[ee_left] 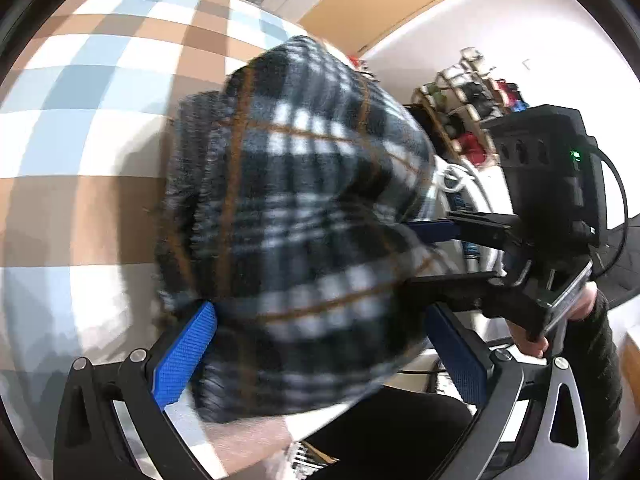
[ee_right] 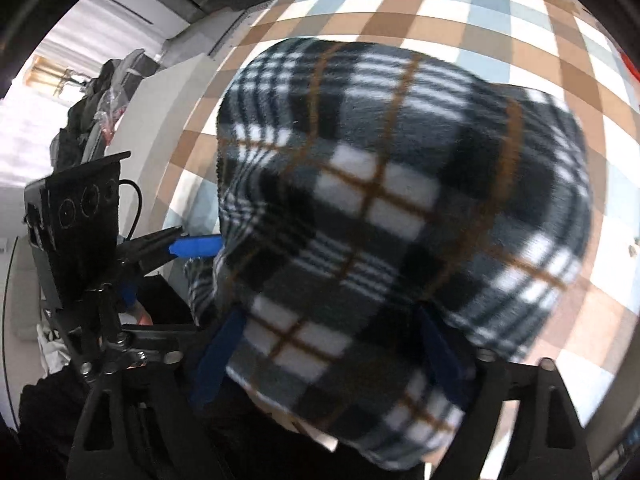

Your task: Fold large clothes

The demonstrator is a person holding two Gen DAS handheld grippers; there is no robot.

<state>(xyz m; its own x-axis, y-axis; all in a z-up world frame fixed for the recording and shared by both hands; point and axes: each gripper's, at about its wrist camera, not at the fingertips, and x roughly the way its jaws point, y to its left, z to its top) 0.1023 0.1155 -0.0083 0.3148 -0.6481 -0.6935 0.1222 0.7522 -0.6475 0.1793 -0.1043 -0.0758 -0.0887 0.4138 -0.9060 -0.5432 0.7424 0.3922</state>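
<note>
Garment: Well, the thick black, white and tan plaid fleece garment (ee_right: pixel 400 220) lies bunched on the blue, brown and white checked tablecloth (ee_left: pixel 100 92).
Right gripper (ee_right: pixel 332 356): jaws wide, fleece between them, pads not pressing.
Left gripper (ee_left: pixel 324 356): spread wide around the bundle; grip unclear.
Risk: released, the springy fleece could unfold or slide off the near edge.

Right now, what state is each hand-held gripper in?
Left hand-held gripper: open, plaid garment lying between its fingers.
Right hand-held gripper: open wide, same garment between its fingers, not pinched.
</note>
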